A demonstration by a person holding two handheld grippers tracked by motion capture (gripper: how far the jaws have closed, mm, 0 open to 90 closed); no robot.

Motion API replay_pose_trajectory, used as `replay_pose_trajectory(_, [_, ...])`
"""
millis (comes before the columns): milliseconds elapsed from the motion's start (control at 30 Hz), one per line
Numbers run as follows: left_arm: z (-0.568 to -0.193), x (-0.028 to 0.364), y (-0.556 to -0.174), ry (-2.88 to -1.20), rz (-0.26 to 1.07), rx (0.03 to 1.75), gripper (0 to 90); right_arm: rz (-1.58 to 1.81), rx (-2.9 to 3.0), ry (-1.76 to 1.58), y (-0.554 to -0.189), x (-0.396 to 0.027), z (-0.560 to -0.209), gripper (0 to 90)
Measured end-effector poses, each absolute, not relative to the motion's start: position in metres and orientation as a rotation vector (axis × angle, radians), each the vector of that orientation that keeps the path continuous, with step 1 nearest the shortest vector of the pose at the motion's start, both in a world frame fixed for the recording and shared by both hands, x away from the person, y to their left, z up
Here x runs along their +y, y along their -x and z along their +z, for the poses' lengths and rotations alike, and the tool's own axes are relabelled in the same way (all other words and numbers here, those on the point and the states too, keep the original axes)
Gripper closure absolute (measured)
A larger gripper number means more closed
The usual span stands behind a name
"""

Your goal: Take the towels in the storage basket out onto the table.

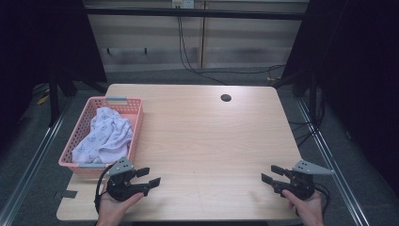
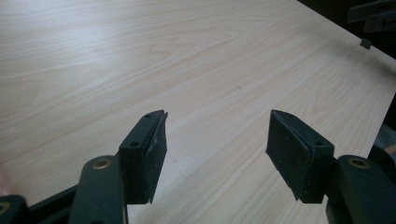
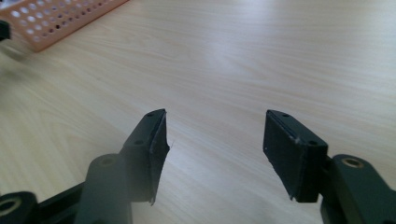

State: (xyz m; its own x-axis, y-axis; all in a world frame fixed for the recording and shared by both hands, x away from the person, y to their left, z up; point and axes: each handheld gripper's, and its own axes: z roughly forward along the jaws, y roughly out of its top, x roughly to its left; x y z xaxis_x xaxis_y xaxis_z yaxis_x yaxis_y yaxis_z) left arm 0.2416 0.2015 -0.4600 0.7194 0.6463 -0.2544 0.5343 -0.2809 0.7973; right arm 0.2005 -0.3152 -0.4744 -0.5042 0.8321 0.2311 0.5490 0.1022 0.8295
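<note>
Crumpled white cloth with a faint blue print (image 1: 104, 134) lies inside the pink perforated plastic basket (image 1: 136, 123) at the left of the high view, near the left edge of the pale wooden tabletop (image 1: 207, 141). Just below the basket's near end, at the lower left of the frame, the left hand-held gripper (image 1: 149, 176) rests in a hand with its black jaws spread wide and nothing between them. At the lower right, well apart from the basket, the right hand-held gripper (image 1: 269, 173) is likewise gaping and empty, its jaws pointing toward the left of the frame.
</note>
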Motion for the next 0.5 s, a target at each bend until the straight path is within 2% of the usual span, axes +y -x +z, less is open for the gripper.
replay_pose_trajectory(100, [-0.4602,0.2008,-0.2414,-1.951,0.138,0.906,37.4,1.356,2.110,-1.366,-0.2043,-0.3158,-0.4756,36.0])
replay_pose_trajectory(167, [-0.4598,0.2007,-0.2414,-1.957,0.131,0.898,37.3,1.345,2.111,-1.398,-0.2067,-0.3170,-0.4772,31.4])
replay_pose_trajectory(233, [-0.4591,0.2011,-0.2424,-1.966,0.126,0.879,36.5,1.343,2.121,-1.392,-0.2066,-0.3164,-0.4774,30.4])
replay_pose_trajectory(267, [-0.4584,0.2009,-0.2426,-1.957,0.130,0.880,36.0,1.317,2.130,-1.384,-0.2067,-0.3153,-0.4784,25.3])
replay_pose_trajectory(500, [-0.4511,0.2057,-0.2452,-1.932,0.150,0.904,34.2,1.274,2.208,-1.325,-0.2071,-0.3106,-0.4796,23.8])
